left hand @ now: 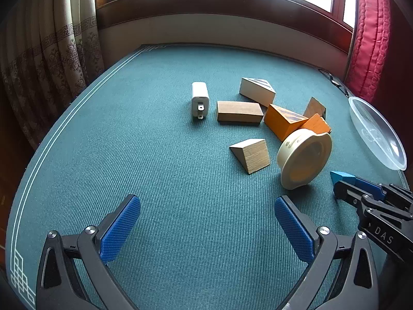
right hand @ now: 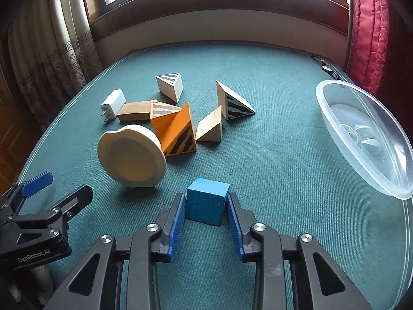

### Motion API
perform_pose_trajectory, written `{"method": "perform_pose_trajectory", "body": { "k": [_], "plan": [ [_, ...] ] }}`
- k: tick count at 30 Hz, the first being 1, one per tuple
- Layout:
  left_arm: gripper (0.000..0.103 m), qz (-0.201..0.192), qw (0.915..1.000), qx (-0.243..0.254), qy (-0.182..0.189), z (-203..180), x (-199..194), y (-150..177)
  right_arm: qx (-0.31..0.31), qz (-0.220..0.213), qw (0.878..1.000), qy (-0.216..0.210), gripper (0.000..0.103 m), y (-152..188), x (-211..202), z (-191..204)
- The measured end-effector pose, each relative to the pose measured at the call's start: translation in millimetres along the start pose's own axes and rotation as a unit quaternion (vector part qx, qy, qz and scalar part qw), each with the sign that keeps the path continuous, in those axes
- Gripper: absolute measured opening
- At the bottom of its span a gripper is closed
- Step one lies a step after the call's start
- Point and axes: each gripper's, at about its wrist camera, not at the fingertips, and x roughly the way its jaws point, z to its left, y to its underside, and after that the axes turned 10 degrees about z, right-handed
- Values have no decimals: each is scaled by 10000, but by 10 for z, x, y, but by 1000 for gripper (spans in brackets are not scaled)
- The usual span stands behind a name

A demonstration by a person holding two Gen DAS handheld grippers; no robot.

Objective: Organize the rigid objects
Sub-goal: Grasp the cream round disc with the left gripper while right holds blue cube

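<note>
Nearest the right wrist camera, the right gripper is clamping the blue cube.

The cube may be slipping if tilted; the clear bowl is overhanging the table edge at two o'clock; the left gripper is gaping empty; the block pile is crowding eleven o'clock.

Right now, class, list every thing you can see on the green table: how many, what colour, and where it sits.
Blue cube: one, blue, near edge, gripped.
Round lid: one, cream, tilted, left of the cube.
Orange wedges: two, orange with dark stripes, middle pile.
White wedges: two, white with dark stripes, behind the pile.
Plain wood blocks: at least two, tan, middle.
Charger: one, white, far left.
Plastic bowl: one, clear, right edge.
Left gripper: fingers wide open, empty.
Right gripper: shut on the cube.
</note>
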Motion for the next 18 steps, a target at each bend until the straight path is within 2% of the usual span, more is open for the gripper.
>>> {"method": "perform_pose_trajectory", "body": {
  "k": [9,13,18],
  "plan": [
    [103,-112,9996,220,149,-296,-70,-116,304,-77,9995,27,35,144,-90,-325],
    [103,-53,9993,225,281,-463,-49,-195,318,-139,9994,-10,35,192,-104,-343],
    [103,73,9995,131,265,-609,56,-284,305,-212,9993,-68,35,232,-119,-395]
  ]
}}
